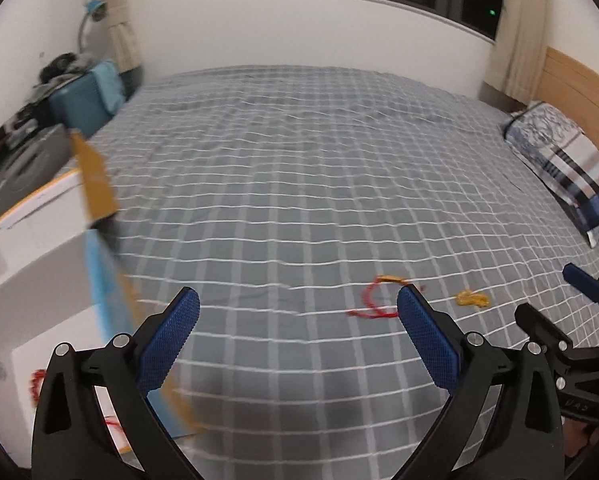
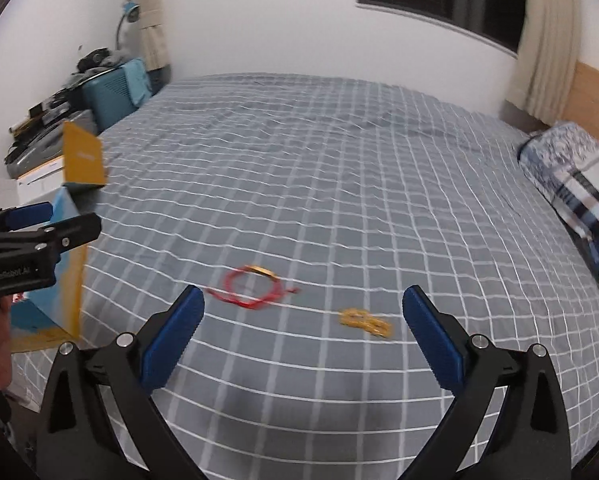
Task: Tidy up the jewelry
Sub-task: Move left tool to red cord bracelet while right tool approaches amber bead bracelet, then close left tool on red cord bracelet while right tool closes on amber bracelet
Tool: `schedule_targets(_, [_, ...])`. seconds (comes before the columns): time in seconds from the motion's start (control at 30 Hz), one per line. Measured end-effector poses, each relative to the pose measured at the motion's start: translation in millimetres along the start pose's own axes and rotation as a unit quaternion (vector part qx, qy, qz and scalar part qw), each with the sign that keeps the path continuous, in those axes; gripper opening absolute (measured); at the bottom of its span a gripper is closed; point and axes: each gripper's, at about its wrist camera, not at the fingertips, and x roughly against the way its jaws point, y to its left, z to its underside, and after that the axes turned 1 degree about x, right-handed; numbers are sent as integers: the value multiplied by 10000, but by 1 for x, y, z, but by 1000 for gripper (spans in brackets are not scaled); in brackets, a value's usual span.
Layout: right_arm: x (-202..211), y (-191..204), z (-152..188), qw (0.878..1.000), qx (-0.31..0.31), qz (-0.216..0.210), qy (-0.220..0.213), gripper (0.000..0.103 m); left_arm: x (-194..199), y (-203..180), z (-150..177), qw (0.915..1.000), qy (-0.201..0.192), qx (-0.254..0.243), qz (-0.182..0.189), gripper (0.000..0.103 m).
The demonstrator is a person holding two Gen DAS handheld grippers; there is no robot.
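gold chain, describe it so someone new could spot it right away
On the grey checked bedspread, near its front edge, two small items lie apart. The gold chain is the crumpled yellow heap on the right; its neighbour, the red cord bracelet, forms an open loop.

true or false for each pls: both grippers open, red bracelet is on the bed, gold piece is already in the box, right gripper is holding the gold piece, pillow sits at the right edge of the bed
1. Both grippers are open: true. The left gripper and the right gripper both stand with jaws wide apart and nothing between them.
2. The red bracelet lies on the bed: true.
3. The gold piece is already in the box: false. It lies on the bedspread, right of the red bracelet.
4. The right gripper holds the gold piece: false. It is empty.
5. The pillow sits at the bed's right edge: true.
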Motion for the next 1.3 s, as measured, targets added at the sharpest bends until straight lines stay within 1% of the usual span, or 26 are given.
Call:
schedule_targets(0.07, [-11,-18,8,9999,-118,48,45,95,-20,-19,0,9998,127,-116,81,97])
schedule_targets(0.17, [-31,-38,19,9994,-309,54,153,95,-46,-33,2,9993,289,-205,150,97])
schedule_targets(0.37, [-80,-54,35,9984,-428,98,361,95,-106,-54,11,9974,580,-361,208,97])
schedule_targets(0.43, [-98,-56,43,9978,-396,184,501,95,-126,-55,18,9972,631,-278,287,97])
schedule_targets(0.47, [-105,-58,46,9975,-398,159,558,95,-134,-56,20,9971,640,-236,329,97])
schedule_targets(0.5, [-111,-58,49,9972,-388,155,615,95,-146,-56,23,9964,730,-220,365,97])
schedule_targets(0.6, [-126,-59,53,9965,-388,317,674,95,-164,-58,27,9957,819,-248,357,97])
schedule_targets(0.83, [-150,-54,61,9948,-250,375,918,95,-185,-72,36,9940,937,-378,417,97])
schedule_targets(0.9, [-155,-56,62,9941,-265,418,966,91,-188,-75,39,9938,951,-425,397,97])
schedule_targets(1.03, [-165,-59,62,9929,-354,371,1071,81,-191,-76,40,9938,959,-392,401,96])
schedule_targets(1.1, [-167,-61,62,9923,-421,331,1116,79,-192,-75,39,9939,956,-353,429,94])
schedule_targets(1.13, [-167,-61,62,9922,-416,341,1128,76,-193,-75,39,9937,972,-338,444,90])
schedule_targets(1.2, [-168,-58,61,9920,-341,352,1165,69,-191,-74,39,9936,979,-340,441,84])
schedule_targets(1.27, [-168,-56,60,9919,-285,308,1198,60,-190,-74,39,9937,987,-359,398,75])
schedule_targets(1.3, [-167,-56,60,9918,-284,300,1213,58,-190,-74,39,9937,991,-366,376,72])
